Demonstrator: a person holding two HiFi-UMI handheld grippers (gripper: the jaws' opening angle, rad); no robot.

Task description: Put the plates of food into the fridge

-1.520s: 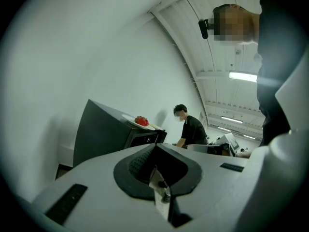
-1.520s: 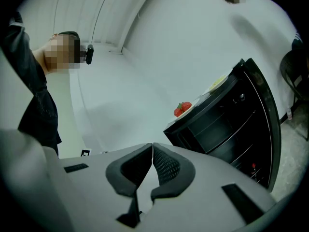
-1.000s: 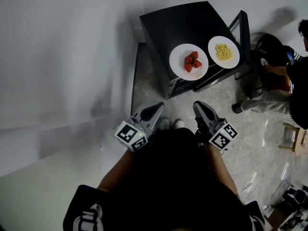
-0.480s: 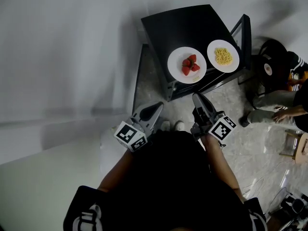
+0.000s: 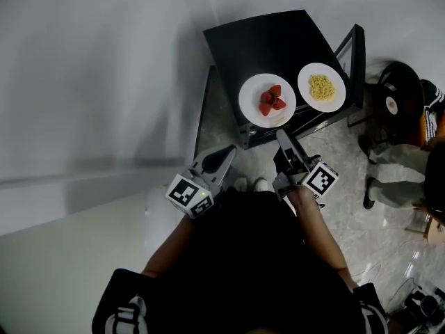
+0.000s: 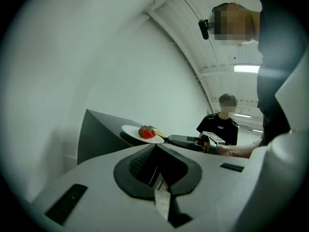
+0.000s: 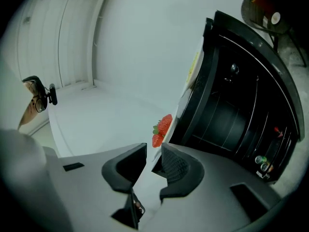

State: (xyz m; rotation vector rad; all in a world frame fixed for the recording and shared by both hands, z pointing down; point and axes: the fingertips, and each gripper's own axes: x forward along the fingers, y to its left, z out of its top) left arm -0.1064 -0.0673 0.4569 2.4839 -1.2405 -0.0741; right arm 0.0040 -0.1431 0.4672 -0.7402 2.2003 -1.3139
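Two plates sit side by side on top of black boxy cabinet (image 5: pixel 264 44) by white wall. White round plate of red strawberries (image 5: pixel 252 97) is nearer person. White round plate of yellow noodles (image 5: pixel 304 89) is just beside it, to right.

Right gripper (image 5: pixel 283 139) is at strawberry plate's near rim. Jaws have just been opening, now parted; rim right at gap, pads not pressing on it.

Left gripper (image 5: pixel 226 156) is lower left, well apart from plates, jaws clenched together on nothing.

2 plates: strawberry plate (image 5: pixel 250 97), noodle plate (image 5: pixel 322 106). Strawberries (image 5: pixel 270 100): approx 3, too small to be sure. 1 noodle heap (image 5: pixel 322 86). 1 tabletop (image 5: pixel 264 40). 2 grippers: left hand-held gripper (image 5: pixel 226 152), right hand-held gripper (image 5: pixel 282 137). 1 bystander (image 5: pixel 400 186).
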